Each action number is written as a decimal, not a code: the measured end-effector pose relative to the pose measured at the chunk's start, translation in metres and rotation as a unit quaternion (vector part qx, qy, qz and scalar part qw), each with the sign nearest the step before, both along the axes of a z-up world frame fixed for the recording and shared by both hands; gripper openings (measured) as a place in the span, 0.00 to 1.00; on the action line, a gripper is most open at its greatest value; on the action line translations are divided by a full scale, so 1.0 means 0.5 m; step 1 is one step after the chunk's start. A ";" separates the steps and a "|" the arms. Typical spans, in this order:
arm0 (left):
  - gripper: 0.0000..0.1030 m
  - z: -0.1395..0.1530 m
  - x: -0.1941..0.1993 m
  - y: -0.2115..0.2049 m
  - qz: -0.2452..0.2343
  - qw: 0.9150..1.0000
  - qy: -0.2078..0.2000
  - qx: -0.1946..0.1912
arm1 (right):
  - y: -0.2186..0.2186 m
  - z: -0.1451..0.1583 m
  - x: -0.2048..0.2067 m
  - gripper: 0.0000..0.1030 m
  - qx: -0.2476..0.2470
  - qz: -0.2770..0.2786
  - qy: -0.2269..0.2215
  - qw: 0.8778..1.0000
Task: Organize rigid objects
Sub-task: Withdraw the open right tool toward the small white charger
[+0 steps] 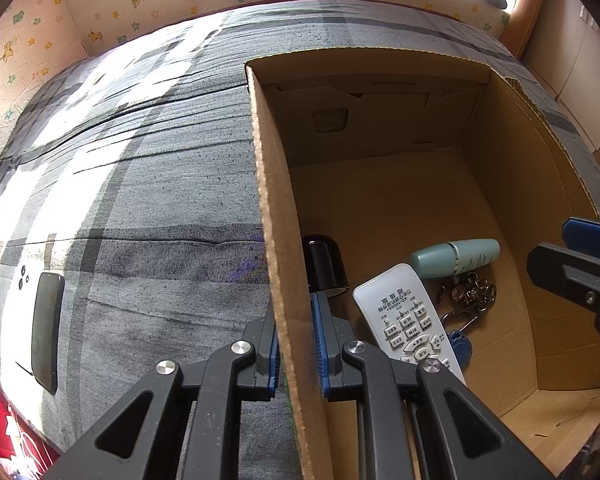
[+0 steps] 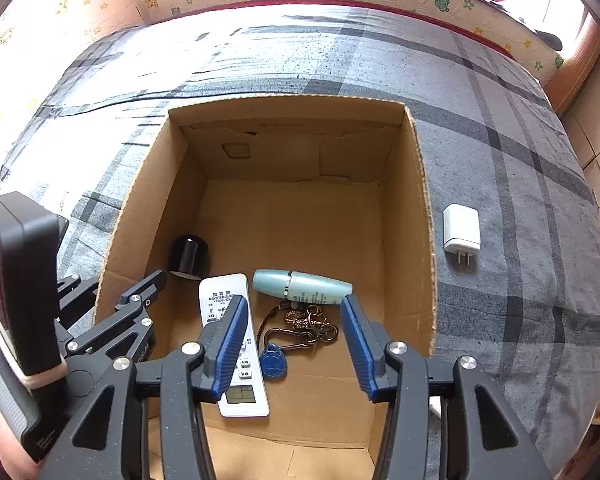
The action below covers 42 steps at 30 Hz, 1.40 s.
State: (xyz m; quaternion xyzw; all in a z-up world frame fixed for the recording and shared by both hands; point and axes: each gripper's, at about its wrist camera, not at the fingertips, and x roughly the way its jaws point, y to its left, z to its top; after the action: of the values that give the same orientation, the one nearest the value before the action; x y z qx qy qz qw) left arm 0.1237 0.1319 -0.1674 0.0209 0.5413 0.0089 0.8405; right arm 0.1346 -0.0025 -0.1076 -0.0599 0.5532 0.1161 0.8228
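- The left tongs (image 1: 296,344) are closed on the left wall of the cardboard box (image 1: 278,240), one pad outside and one inside, with the wall pinched between them.
- The right tongs (image 2: 296,344) hang spread wide over the near part of the box (image 2: 424,208) and have hold of nothing.
- The box sits on a bed with a grey plaid sheet (image 2: 500,140).
- On the box floor, toward 6 o'clock in the right wrist view, lie four things close together.
- A black dome-shaped cap (image 2: 188,256) stands by the left wall, at about 10 o'clock from the white remote control (image 2: 236,344).
- A pale green bottle (image 2: 302,287) lies on its side, just at 2 o'clock from the remote's far end.
- A bunch of keys with a blue tag (image 2: 300,330) lies at 6 o'clock from the bottle, just right of the remote.
- Outside the box, a white charger plug (image 2: 461,232) rests on the sheet at 3 o'clock from the right wall.
- In the left wrist view, a dark phone (image 1: 46,332) lies on the sheet at 9 o'clock, well apart from the box.
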 end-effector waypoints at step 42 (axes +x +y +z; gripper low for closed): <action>0.15 0.000 -0.005 0.001 0.000 1.000 0.000 0.002 | -0.324 -0.033 -0.073 0.98 -0.043 -0.106 -0.024 0.993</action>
State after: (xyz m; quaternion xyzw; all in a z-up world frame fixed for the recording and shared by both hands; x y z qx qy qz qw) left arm 0.1213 0.1322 -0.1673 0.0229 0.5411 0.0101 0.8406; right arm 0.0979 -0.1645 -0.1240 -0.0389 0.5409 0.0035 0.8402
